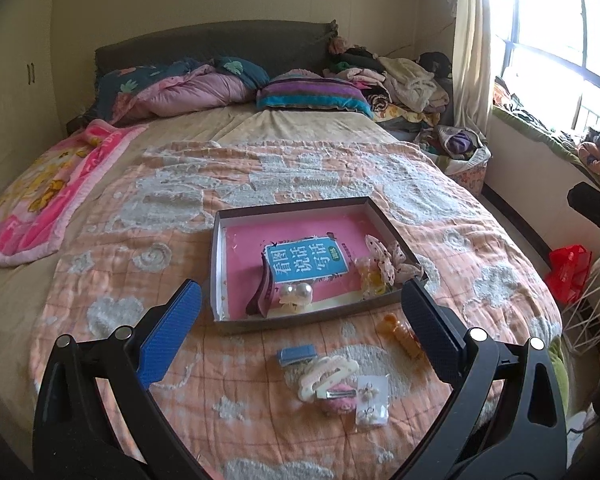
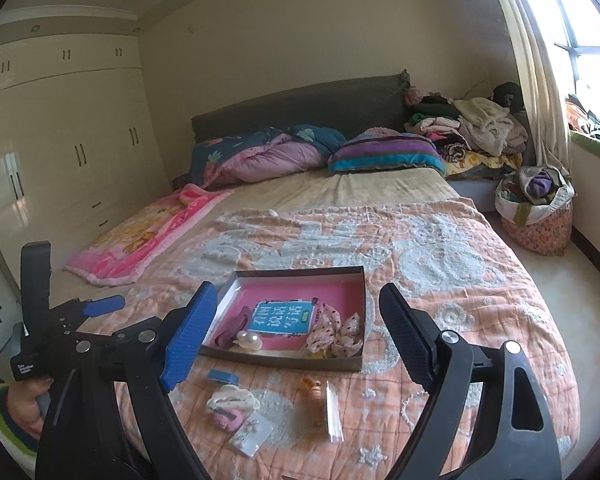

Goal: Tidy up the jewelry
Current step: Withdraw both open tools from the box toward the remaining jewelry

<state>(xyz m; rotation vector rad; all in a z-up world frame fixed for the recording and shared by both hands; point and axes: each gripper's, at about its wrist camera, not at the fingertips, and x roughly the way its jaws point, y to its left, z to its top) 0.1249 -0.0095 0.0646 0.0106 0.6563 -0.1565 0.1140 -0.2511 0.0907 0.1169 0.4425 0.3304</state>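
Note:
A shallow cardboard box (image 1: 220, 264) (image 2: 356, 304) with a pink book inside lies on the orange quilt. It holds a pearl clip (image 1: 296, 294) (image 2: 249, 340), a dark hairband (image 1: 260, 292), a dotted fabric bow (image 1: 396, 258) (image 2: 336, 330) and a yellow piece (image 1: 374, 278). In front of it lie a blue clip (image 1: 297, 355) (image 2: 222, 376), a cream claw clip (image 1: 327, 372) (image 2: 233, 398), a pink clip (image 1: 338, 400), earring cards (image 1: 372, 402) (image 2: 252, 434), an orange clip (image 1: 400, 332) (image 2: 313, 386) and a clear packet (image 2: 334, 414). My left gripper (image 1: 300, 304) and right gripper (image 2: 296, 316) hover above them, both open and empty.
A pink blanket (image 1: 48, 184) lies at the bed's left. Pillows and a heap of clothes (image 1: 392, 76) are at the headboard. A laundry basket (image 2: 536, 208), a red bag (image 1: 568, 272) and a white wire rack (image 1: 592, 308) stand on the right. Wardrobes (image 2: 60, 140) line the left wall.

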